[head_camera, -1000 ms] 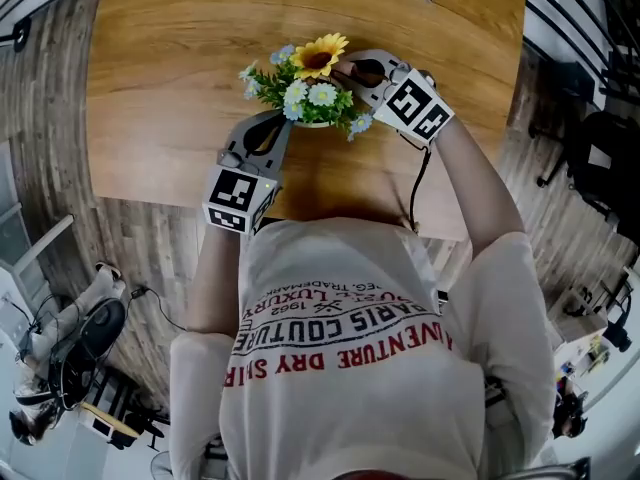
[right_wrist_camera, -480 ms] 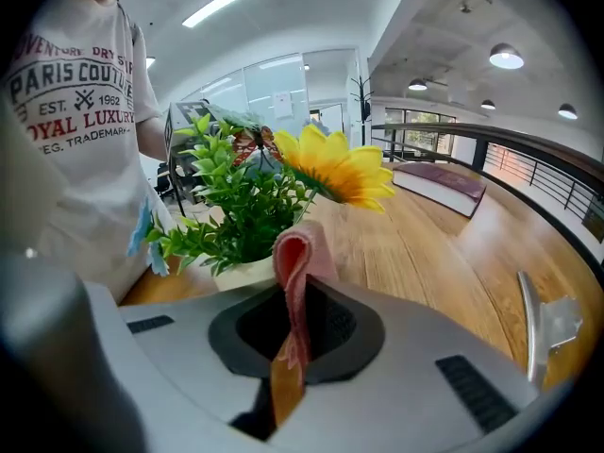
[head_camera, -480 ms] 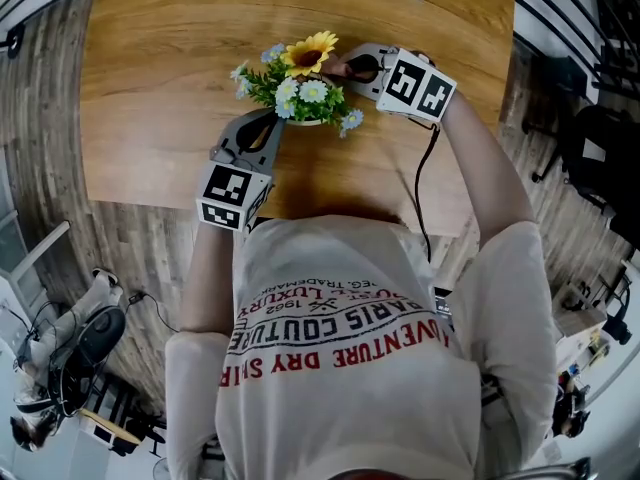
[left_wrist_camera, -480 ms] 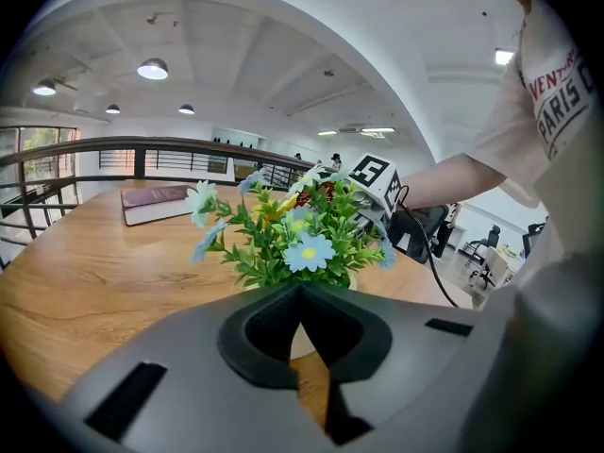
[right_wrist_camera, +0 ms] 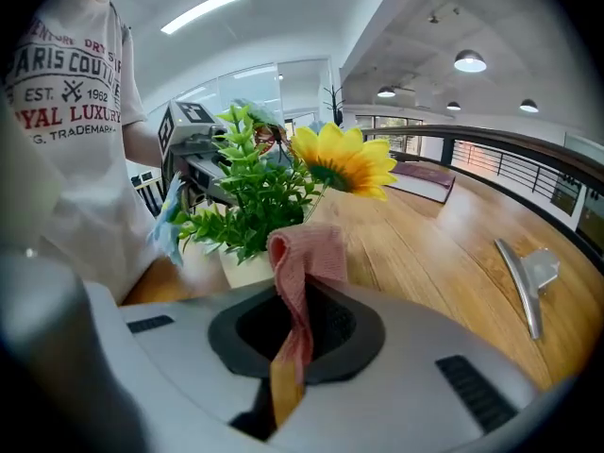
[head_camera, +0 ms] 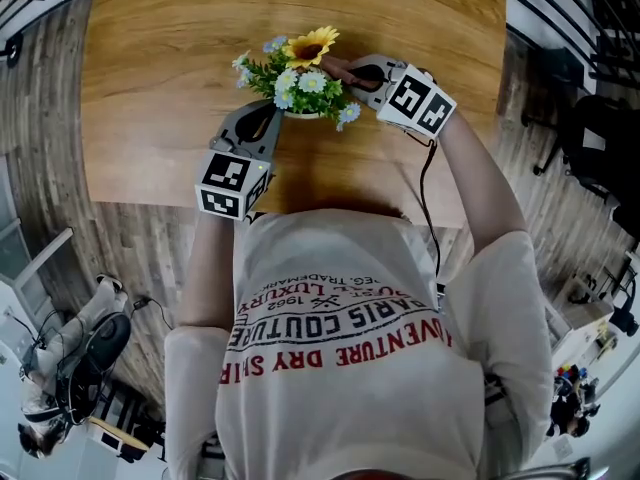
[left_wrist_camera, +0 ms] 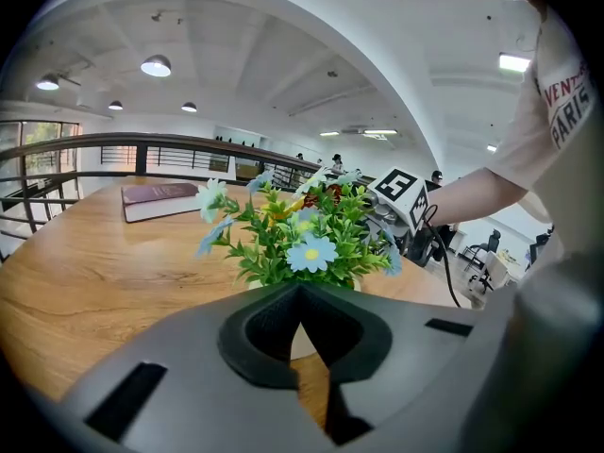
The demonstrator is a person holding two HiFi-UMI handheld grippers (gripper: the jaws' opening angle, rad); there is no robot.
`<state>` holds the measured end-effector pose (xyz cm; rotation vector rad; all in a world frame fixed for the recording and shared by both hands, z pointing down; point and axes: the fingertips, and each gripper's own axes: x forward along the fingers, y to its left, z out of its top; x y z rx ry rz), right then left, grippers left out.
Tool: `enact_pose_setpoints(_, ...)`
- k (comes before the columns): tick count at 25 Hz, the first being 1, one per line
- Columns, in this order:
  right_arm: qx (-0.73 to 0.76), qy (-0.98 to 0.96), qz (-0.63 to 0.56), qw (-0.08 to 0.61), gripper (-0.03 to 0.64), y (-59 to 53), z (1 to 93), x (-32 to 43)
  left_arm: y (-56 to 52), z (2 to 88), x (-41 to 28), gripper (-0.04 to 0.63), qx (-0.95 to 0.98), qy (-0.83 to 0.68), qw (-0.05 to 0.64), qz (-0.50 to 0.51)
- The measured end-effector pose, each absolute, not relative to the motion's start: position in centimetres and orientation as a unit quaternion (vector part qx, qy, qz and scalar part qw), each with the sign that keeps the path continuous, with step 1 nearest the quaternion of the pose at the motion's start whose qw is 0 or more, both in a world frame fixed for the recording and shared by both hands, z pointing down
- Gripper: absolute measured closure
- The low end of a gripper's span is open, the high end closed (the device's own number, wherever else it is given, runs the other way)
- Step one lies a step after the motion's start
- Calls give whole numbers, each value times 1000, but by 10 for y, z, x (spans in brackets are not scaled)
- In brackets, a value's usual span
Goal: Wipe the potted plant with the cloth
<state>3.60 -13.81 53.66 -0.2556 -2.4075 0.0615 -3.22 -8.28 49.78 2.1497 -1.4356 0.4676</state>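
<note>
Your left tongs (left_wrist_camera: 300,295) are shut on nothing at the 7 o'clock side of the potted plant (head_camera: 300,80), mid-tabletop (head_camera: 150,88), so they can only brace the pot. If the right tongs (right_wrist_camera: 294,300), clamped on the pink cloth (right_wrist_camera: 307,248) at the plant's 3 o'clock, push hard on the sunflower (head_camera: 312,46), I judge the pot may tip or slide. A book (left_wrist_camera: 160,199) at 11 o'clock and a metal tool (right_wrist_camera: 524,286) at 1 o'clock lie well apart, blocking nothing.

The cloth (right_wrist_camera: 307,253) is pink, the sunflower (right_wrist_camera: 344,161) yellow
</note>
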Motion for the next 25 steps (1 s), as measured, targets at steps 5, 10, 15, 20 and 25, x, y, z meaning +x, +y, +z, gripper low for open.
enact_pose_setpoints(5,-79,-928,32,362,580,-120,547,51,-84,499,-31,580,797,-521,252,171)
enact_pose_setpoints(10,-48,-930,55,360,580,-98,554,53,-80,498,-31,580,808,-501,277,144)
enact_pose_setpoints(15,17,-932,81,352,580,-88,561,56,-75,499,-31,580,819,-484,274,144)
enact_pose_setpoints(20,66,-930,106,347,580,-70,558,51,-74,499,-31,580,829,-459,280,152)
enact_pose_setpoints(25,117,-928,125,331,580,-54,550,35,-72,499,-31,580,843,-423,298,149)
